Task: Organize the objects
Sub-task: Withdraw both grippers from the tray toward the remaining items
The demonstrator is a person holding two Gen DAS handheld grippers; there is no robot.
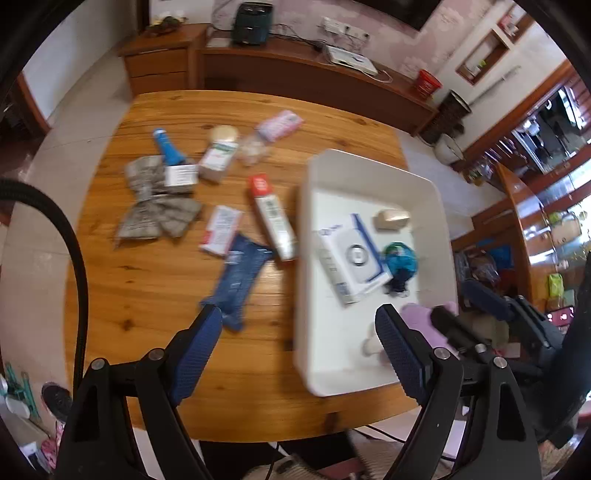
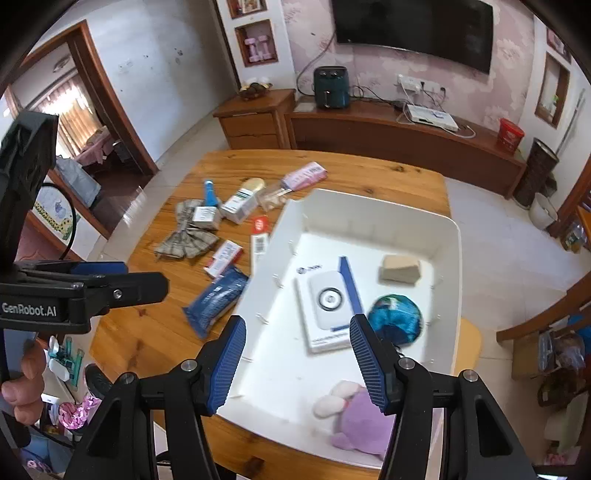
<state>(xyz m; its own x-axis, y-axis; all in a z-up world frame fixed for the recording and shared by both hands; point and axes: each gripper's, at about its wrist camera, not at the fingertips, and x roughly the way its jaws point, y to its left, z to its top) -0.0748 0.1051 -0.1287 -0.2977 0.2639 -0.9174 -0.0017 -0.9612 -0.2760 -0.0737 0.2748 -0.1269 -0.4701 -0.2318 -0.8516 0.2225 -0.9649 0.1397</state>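
Background only: long wooden sideboard point(image 2: 388, 136) against the back wall, dark green air fryer point(image 2: 330, 87) on it, white set-top box point(image 2: 432, 117) to its right, red tub point(image 2: 509, 134) at the far end. Wall-mounted TV point(image 2: 413, 31) above. Lower drawer unit point(image 2: 255, 118) left of the sideboard carries a dish point(image 2: 254, 88) of something, possibly fruit; too small to tell. Wall niche point(image 2: 258, 42) holds pink dumbbells point(image 2: 258, 48). Open doorway point(image 2: 85, 110) at left. Dark wicker bin point(image 2: 537, 173) on the tiled floor point(image 2: 491, 221).

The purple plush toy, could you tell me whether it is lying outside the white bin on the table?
No, the purple plush toy lies inside the white bin, in its near corner beside the right gripper.
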